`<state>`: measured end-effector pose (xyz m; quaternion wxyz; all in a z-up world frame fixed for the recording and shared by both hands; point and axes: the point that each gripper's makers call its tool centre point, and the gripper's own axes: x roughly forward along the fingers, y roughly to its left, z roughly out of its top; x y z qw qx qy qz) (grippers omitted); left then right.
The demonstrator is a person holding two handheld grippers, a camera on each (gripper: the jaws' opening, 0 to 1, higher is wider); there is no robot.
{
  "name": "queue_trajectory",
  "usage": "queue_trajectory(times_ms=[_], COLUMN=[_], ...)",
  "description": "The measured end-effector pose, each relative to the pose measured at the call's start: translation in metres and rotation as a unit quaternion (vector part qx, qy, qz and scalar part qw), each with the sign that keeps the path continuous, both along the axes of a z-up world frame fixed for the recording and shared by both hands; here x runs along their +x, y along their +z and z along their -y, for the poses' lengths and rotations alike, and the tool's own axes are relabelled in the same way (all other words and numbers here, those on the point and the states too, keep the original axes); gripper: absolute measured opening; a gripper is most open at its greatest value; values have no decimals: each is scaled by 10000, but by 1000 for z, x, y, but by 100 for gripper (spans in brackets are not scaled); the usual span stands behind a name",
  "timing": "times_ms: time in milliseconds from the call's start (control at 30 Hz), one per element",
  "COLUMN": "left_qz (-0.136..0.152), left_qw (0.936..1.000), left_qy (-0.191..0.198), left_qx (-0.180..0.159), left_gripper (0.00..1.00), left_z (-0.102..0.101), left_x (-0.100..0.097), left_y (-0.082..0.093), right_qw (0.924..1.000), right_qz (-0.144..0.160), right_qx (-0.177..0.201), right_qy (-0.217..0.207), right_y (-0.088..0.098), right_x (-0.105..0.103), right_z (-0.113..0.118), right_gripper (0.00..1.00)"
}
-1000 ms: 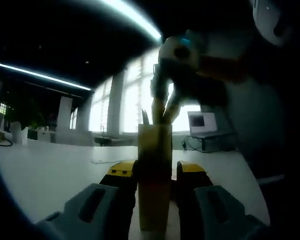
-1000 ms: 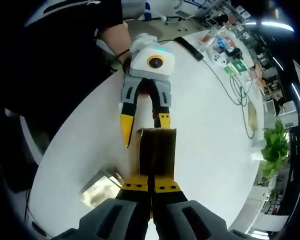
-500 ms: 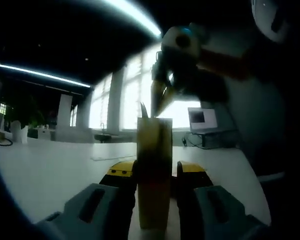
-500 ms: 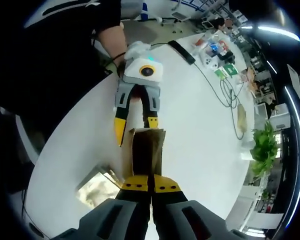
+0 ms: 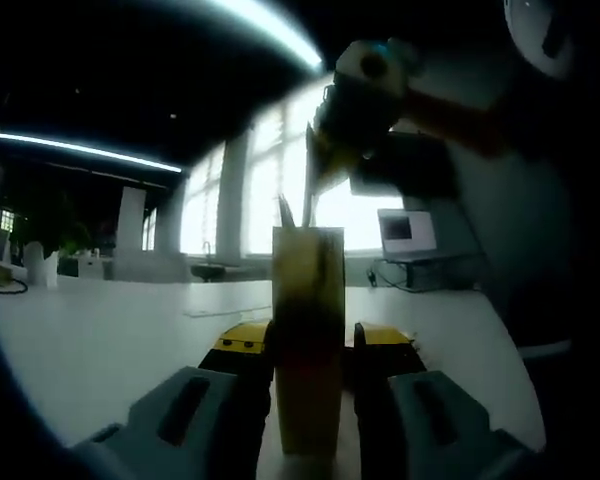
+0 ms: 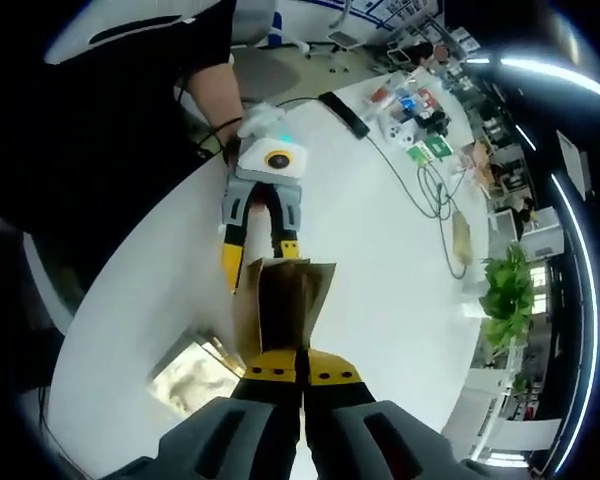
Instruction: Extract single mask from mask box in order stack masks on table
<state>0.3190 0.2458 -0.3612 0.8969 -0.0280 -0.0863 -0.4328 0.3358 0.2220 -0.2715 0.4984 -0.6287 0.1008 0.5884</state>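
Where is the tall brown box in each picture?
Left gripper view: the tall brown cardboard mask box stands upright in the middle, between the left hand-held gripper's yellow tips.
Right gripper view: the same box sits just below centre, seen from above, right past the right hand-held gripper's closed tips.
Shared landmark: the white round table under the box.

Brown mask box (image 6: 280, 305), yellow-tipped grey left claw (image 6: 258, 255), white table (image 6: 380, 270).
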Motion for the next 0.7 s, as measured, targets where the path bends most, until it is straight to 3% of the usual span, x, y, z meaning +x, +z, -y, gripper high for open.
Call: queue_trajectory(times_ms=[300, 700], left_qz=[-56, -78], left_qw=[9999, 9999], left_qy=[15, 2], left_qx=[-90, -83], left_gripper=[23, 23], left_z=[-3, -6], left_x=[1, 3], left_y=[1, -2], right_qw=[9991, 9968], right_qz=[307, 569], right_qx=[270, 557], right_qy=[-94, -65], right_y=[31, 43], right_x=[0, -12], right_z=[4, 8], right_gripper=[0, 0])
